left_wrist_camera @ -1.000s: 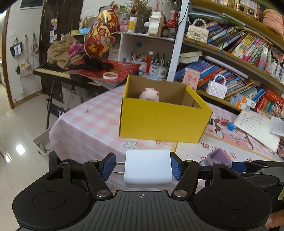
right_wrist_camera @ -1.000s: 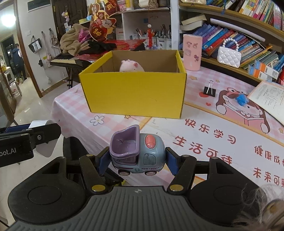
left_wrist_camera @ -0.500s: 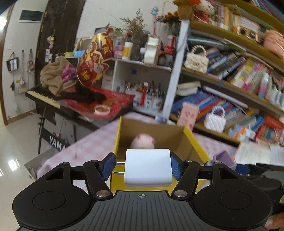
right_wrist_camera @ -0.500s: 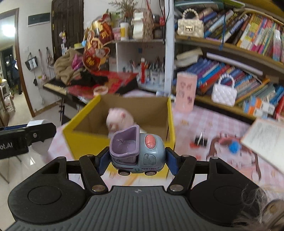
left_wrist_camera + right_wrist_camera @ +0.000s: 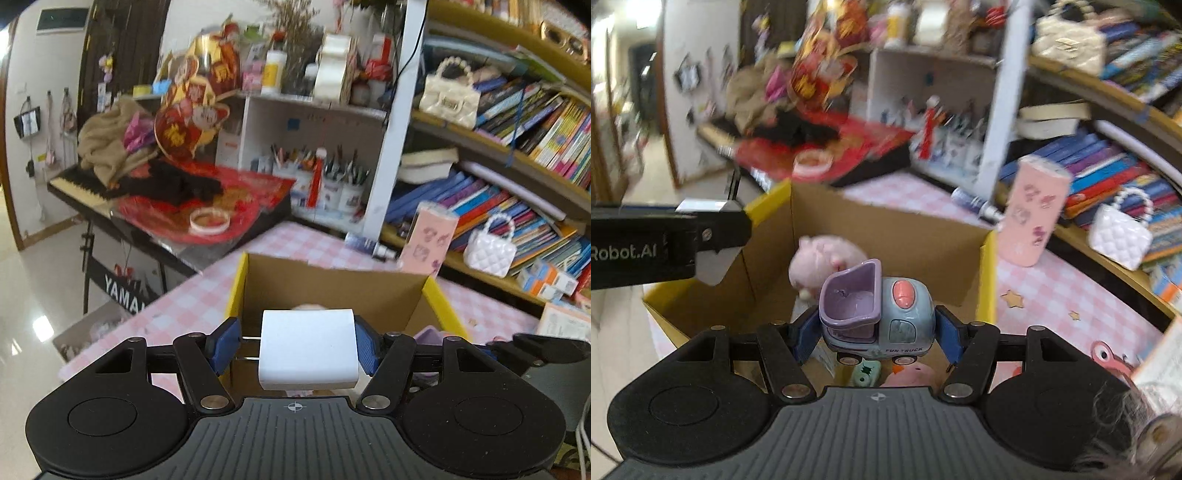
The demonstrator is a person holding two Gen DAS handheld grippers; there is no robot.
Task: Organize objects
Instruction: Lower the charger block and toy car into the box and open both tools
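Observation:
My left gripper (image 5: 297, 349) is shut on a white block (image 5: 308, 349) and holds it over the open yellow cardboard box (image 5: 332, 288). My right gripper (image 5: 875, 332) is shut on a blue and purple toy truck (image 5: 875, 317), also above the box (image 5: 886, 232). Inside the box lie a pink plush pig (image 5: 822, 264), a small green toy (image 5: 866, 373) and a pink toy (image 5: 912, 374). The left gripper shows at the left of the right wrist view (image 5: 665, 243). The truck's purple bed peeks out in the left wrist view (image 5: 428, 334).
The box stands on a table with a pink checked cloth (image 5: 295, 240). A pink printed box (image 5: 1034, 214) stands right of it. Bookshelves (image 5: 517, 166) with white handbags (image 5: 1119, 236) rise behind. A keyboard (image 5: 85, 188) piled with cloth and red decorations is at the back left.
Both grippers have risen and moved forward from the table's front edge to above the open box, each still holding its object. The box's inside has come into view.

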